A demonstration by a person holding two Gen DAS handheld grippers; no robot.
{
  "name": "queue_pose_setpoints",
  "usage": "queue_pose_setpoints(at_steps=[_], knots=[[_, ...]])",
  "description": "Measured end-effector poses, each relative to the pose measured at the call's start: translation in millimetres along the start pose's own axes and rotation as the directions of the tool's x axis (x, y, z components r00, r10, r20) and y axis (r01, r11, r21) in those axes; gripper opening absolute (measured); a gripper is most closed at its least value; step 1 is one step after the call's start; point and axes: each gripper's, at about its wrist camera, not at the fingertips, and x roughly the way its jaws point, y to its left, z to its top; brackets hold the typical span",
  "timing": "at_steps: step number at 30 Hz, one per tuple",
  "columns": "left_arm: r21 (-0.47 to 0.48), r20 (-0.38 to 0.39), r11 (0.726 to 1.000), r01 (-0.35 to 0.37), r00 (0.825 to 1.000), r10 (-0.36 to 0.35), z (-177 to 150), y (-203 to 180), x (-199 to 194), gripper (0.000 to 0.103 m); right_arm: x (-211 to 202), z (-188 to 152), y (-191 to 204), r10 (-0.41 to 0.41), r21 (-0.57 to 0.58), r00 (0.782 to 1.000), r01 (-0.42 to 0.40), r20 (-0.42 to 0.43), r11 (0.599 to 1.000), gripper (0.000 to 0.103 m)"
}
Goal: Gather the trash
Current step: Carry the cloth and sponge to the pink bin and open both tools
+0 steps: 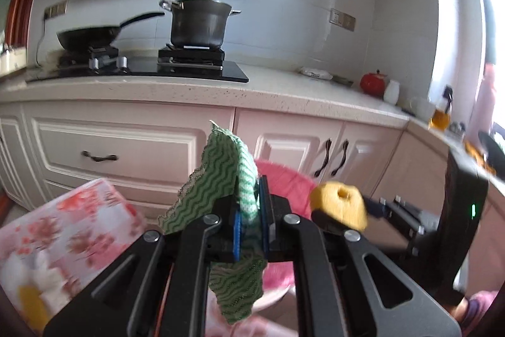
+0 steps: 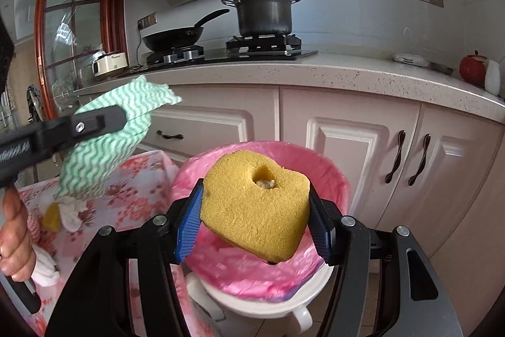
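Two soft, light loads: your left gripper [image 1: 252, 210] jaws pinch the limp cloth [image 1: 221, 166] mid-fold; right gripper [image 2: 252, 217] jaws, half-open, squeeze the sponge [image 2: 255, 204] sides over the bin [image 2: 271, 299].

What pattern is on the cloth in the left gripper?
Green and white wavy stripes on the cloth; clearest in the right wrist view.

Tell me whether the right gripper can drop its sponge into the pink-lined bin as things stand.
Probably yes: the right gripper holds the yellow sponge above the pink-lined bin, whose mouth is open and unobstructed.
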Motion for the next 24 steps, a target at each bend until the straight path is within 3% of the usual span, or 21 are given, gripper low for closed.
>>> queue_pose_setpoints(at_steps=[5,9,11,15,19,21,24], knots=[[-0.057,-0.015,0.997,0.042,0.999,-0.043,19,6,53,0.009,29,2,-15,-0.004,-0.006,1.0,0.004,-0.013,1.0,0.058],[-0.081,-0.035,0.994,0.073,0.996,-0.076,22,4,86,0.014,51,-5,-21,0.006,-0.012,0.999,-0.006,-0.036,1.0,0.066],[-0.09,-0.044,0.993,0.07,0.996,-0.074,19,4,96,0.027,53,-10,-22,0.009,-0.004,0.999,-0.009,-0.041,1.0,0.069],[-0.072,-0.044,0.997,0.038,0.998,-0.042,12,8,96,0.043,45,-18,-28,0.021,0.038,0.999,-0.02,-0.027,0.999,0.071],[-0.044,-0.04,0.999,-0.012,0.999,0.011,5,13,79,0.05,30,-21,-27,0.016,0.039,1.0,-0.015,-0.015,0.999,0.072],[-0.035,-0.025,0.998,-0.044,0.999,0.044,1,14,64,0.067,15,-22,-24,0.013,0.044,1.0,-0.013,-0.003,0.999,0.072],[-0.019,0.013,0.992,-0.128,0.992,0.129,-9,14,24,0.085,-10,-24,-18,0.014,0.05,1.0,-0.014,0.01,0.999,0.072]])
